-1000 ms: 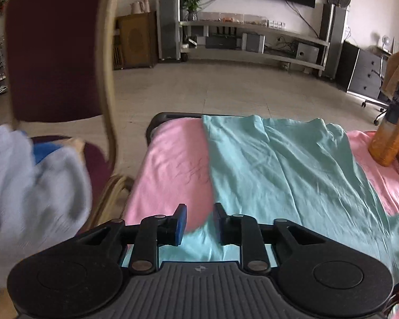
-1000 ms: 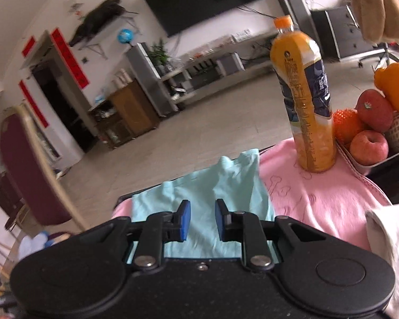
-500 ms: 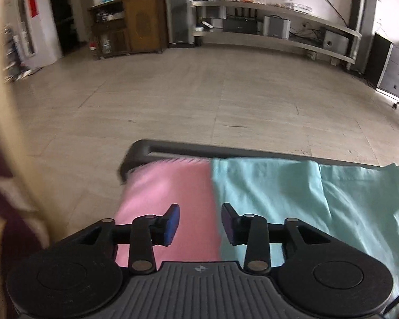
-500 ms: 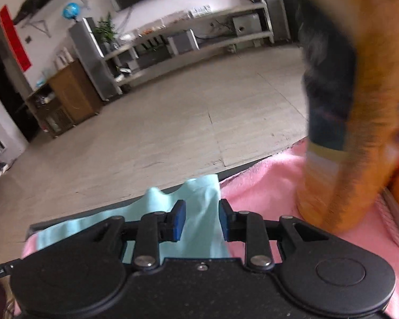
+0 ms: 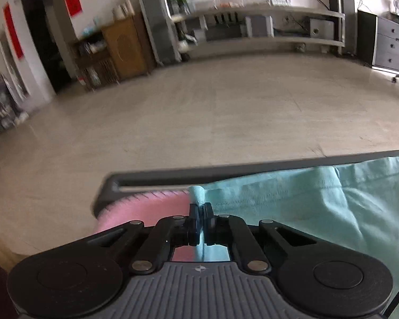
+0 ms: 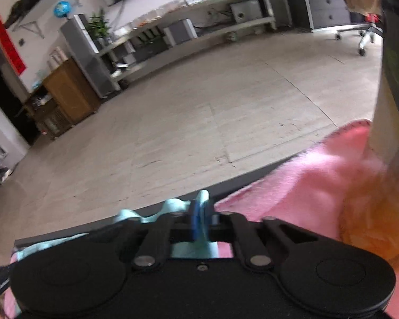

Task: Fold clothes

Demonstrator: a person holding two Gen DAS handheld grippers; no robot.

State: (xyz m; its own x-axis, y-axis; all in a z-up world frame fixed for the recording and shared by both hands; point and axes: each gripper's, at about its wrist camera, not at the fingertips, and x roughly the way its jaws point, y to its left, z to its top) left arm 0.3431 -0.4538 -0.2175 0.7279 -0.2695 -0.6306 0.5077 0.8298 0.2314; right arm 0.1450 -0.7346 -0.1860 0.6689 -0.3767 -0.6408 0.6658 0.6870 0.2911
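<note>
A teal garment [image 5: 306,199] lies spread on a pink cloth [image 5: 146,210] over the table. My left gripper [image 5: 200,208] is shut on the garment's far left corner at the table's far edge. My right gripper [image 6: 200,208] is shut on the teal garment [image 6: 173,207] at its far right corner, where the fabric bunches up between the jaws. Most of the garment is hidden under the gripper bodies.
The dark table edge [image 5: 226,172] runs just beyond both grippers, with tiled floor past it. An orange juice bottle [image 6: 385,133] stands close on the right on the pink cloth [image 6: 306,180]. A TV shelf and wooden cabinet stand at the far wall.
Both grippers moved forward to the far edge of the garment and closed on its corners. They were open half a second ago.
</note>
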